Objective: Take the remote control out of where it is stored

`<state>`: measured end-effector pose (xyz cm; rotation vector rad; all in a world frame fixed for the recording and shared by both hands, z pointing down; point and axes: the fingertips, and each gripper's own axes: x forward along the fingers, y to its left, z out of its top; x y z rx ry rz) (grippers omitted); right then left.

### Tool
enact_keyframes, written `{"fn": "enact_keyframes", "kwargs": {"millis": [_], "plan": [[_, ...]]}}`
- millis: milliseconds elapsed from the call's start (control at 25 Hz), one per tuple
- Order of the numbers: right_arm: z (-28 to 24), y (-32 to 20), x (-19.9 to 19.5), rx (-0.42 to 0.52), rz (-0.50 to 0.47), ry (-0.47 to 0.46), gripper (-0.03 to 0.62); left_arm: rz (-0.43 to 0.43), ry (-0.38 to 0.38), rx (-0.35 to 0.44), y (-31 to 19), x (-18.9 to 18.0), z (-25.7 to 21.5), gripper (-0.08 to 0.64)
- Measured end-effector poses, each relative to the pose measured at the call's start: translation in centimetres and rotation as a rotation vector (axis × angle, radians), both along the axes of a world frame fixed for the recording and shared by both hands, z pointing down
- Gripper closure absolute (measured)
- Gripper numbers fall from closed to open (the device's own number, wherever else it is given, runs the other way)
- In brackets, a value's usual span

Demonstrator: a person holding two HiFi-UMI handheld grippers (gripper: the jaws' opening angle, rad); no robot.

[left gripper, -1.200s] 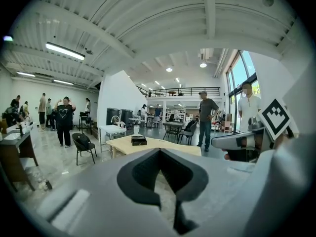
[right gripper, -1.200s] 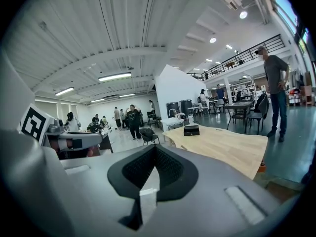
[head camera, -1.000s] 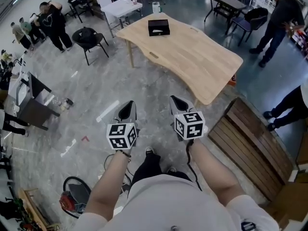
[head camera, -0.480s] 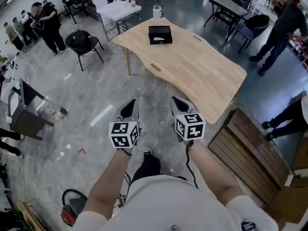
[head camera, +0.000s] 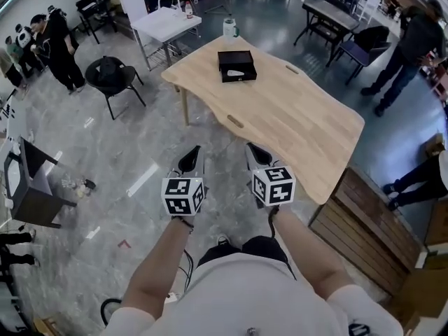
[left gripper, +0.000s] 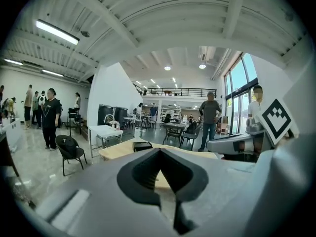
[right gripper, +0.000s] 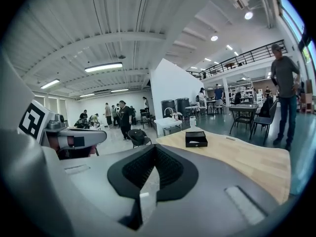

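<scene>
A black open box point(head camera: 236, 65) sits at the far end of a light wooden table point(head camera: 301, 124), with a white remote control point(head camera: 236, 68) lying inside it. The box also shows far ahead in the left gripper view point(left gripper: 142, 145) and in the right gripper view point(right gripper: 196, 138). My left gripper point(head camera: 190, 159) and right gripper point(head camera: 255, 153) are held side by side over the grey floor, short of the table's near edge and well away from the box. Both are shut with nothing between the jaws point(left gripper: 159, 152) point(right gripper: 154, 149).
A white jar point(head camera: 228, 28) stands at the table's far edge. A black chair point(head camera: 108, 72) and a small white table point(head camera: 166, 23) are to the left beyond it. A wooden pallet point(head camera: 364, 215) lies at the right. People stand at far left point(head camera: 56, 44) and far right point(head camera: 409, 44).
The view has moved forward: the table and box now lie closer and lower in the head view. Both grippers keep the same shut pose side by side.
</scene>
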<state>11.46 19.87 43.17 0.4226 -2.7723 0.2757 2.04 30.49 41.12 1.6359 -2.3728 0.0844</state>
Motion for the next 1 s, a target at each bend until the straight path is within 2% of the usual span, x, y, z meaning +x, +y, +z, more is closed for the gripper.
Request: {"fn": "enact_keyframes", "kwargs": {"millis": [440,1000], "plan": [[2.0,-7.6,-10.6,-0.02,-0.001,0.006,0.566,-0.008,0.027,-0.019,-7.3,-10.5,2.1,0.56],[3.7,-25.9,-28.7,-0.075,-0.084,0.012,0.566,-0.053,0.04,-0.063,-26.1,-26.5,3.0,0.56]]}}
